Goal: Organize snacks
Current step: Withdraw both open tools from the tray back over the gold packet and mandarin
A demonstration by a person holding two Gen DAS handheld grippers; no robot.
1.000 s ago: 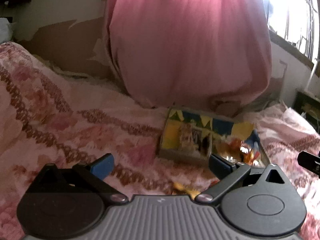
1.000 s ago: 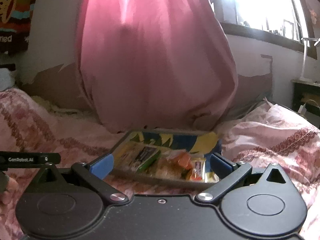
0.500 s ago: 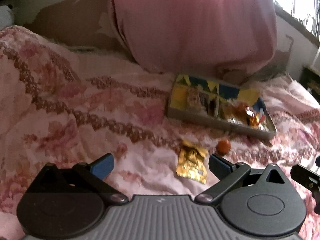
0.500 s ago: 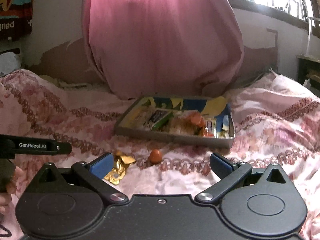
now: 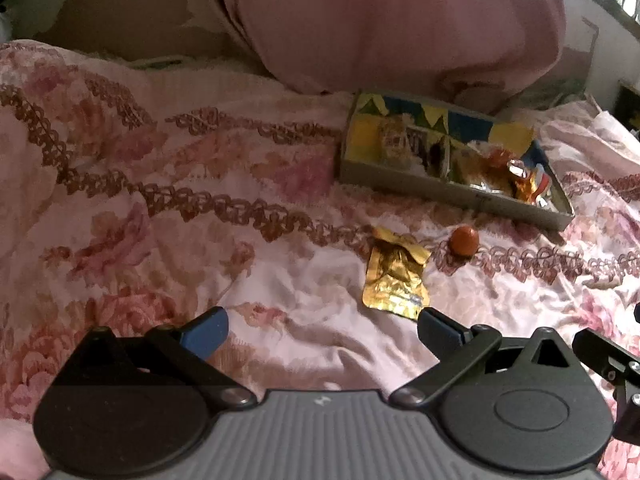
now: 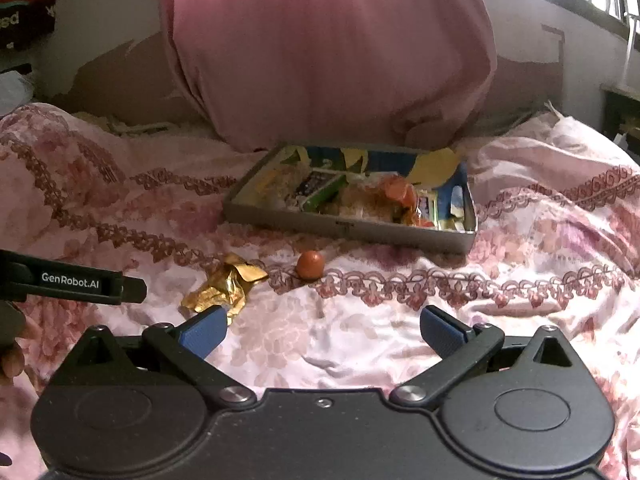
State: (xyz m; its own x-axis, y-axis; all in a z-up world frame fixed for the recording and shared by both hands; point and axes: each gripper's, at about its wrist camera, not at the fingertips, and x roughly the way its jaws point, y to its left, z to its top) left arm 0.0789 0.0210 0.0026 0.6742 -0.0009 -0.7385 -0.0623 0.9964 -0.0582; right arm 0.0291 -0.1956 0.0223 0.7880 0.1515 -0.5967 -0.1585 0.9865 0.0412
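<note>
Snack tray (image 6: 348, 230), a shallow grey tin with a bright blue-and-yellow lining, sits on the floral bedspread (image 5: 120, 208) just in front of the big pink cushion (image 6: 328, 52); taking the tray as landmark. Already inside it: a mix of wrappers, a green-edged packet toward its left end, orange and foil pieces toward its right. Judged as the collecting spot, since most snacks lie there. Two strays outside it: a crumpled gold foil packet (image 5: 396, 276) on the near side of the tray, off its left end, and a small round orange candy (image 5: 463, 241) also on the near side, closer to the tray wall but not touching. Packet and candy lie near each other, apart. Left gripper (image 5: 322, 330) hangs low over the bedspread on the near side of the tray, fingers spread wide, nothing between them; its right fingertip (image 5: 438, 330) is just beside the packet's near edge, which suggests the packet is its likely pick. Right gripper (image 6: 322, 332) likewise gapes wide and empty, aimed toward the tray with the candy ahead of it. Bedding is soft and wrinkled: a pinch on flat foil may catch cloth, and the round candy may roll.
</note>
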